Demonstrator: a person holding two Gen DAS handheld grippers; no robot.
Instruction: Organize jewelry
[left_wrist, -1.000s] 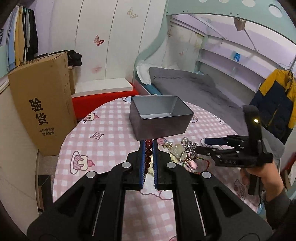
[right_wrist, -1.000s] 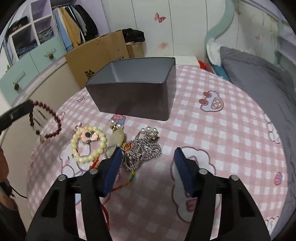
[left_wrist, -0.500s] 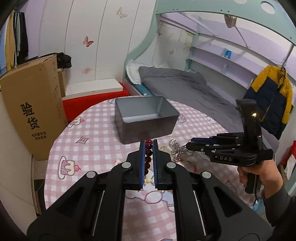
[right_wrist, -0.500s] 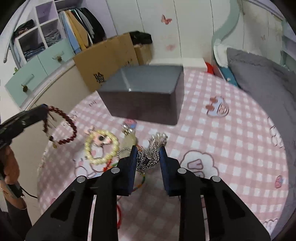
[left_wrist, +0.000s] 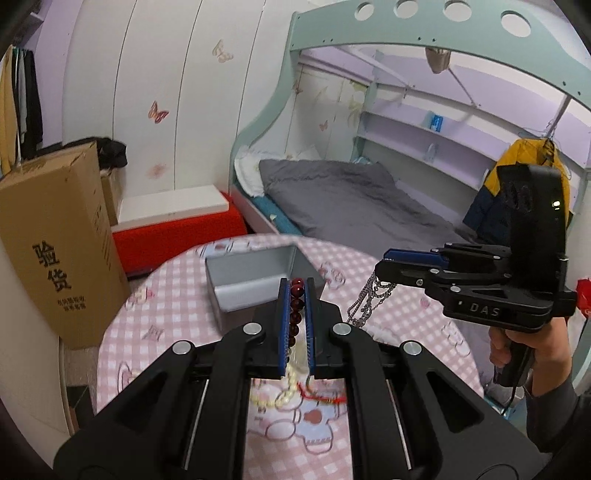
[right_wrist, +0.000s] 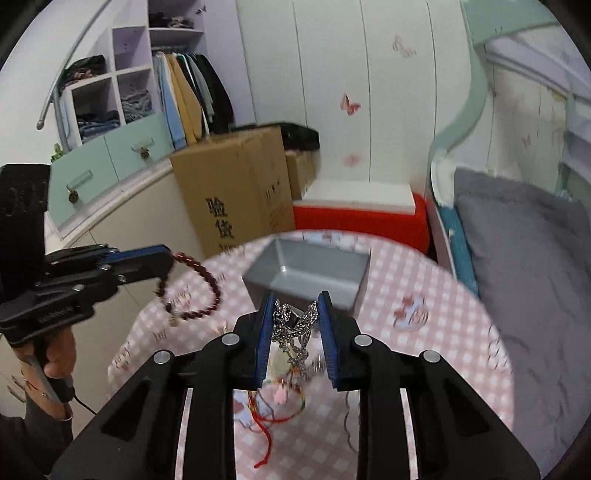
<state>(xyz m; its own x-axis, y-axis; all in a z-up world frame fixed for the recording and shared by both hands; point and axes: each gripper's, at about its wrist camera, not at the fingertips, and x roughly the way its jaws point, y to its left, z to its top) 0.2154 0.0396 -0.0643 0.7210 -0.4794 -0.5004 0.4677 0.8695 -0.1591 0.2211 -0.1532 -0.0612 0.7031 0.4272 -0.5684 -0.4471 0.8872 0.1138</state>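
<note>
2 grippers up over a round table (left_wrist: 177, 306) in pink checked cloth, 1 in each hand. Left gripper (left_wrist: 296, 286) clamped nearly flat on a dark red bead bracelet (left_wrist: 295, 306), beads lined up between the blue pads; seen from the right wrist view, same bracelet (right_wrist: 192, 288) hanging off the tips as a loop, clear of the cloth. Right gripper (right_wrist: 295, 310) pinched on a bunched silver chain (right_wrist: 293, 325), pads pressing it from both sides with a narrow gap between them; from the left wrist view, chain (left_wrist: 367, 301) dangling below the tips, above the table. Open grey metal box (right_wrist: 306, 271) standing on the far part of the table, beyond both sets of tips, nothing visible inside. Left on the cloth near the near edge: a cream bead bracelet (left_wrist: 284, 387) and a red cord (right_wrist: 273, 424), partly hidden behind the gripper bodies. Cardboard box (right_wrist: 236, 192) standing on the floor beside the table, grey bed (left_wrist: 351, 199) beyond
</note>
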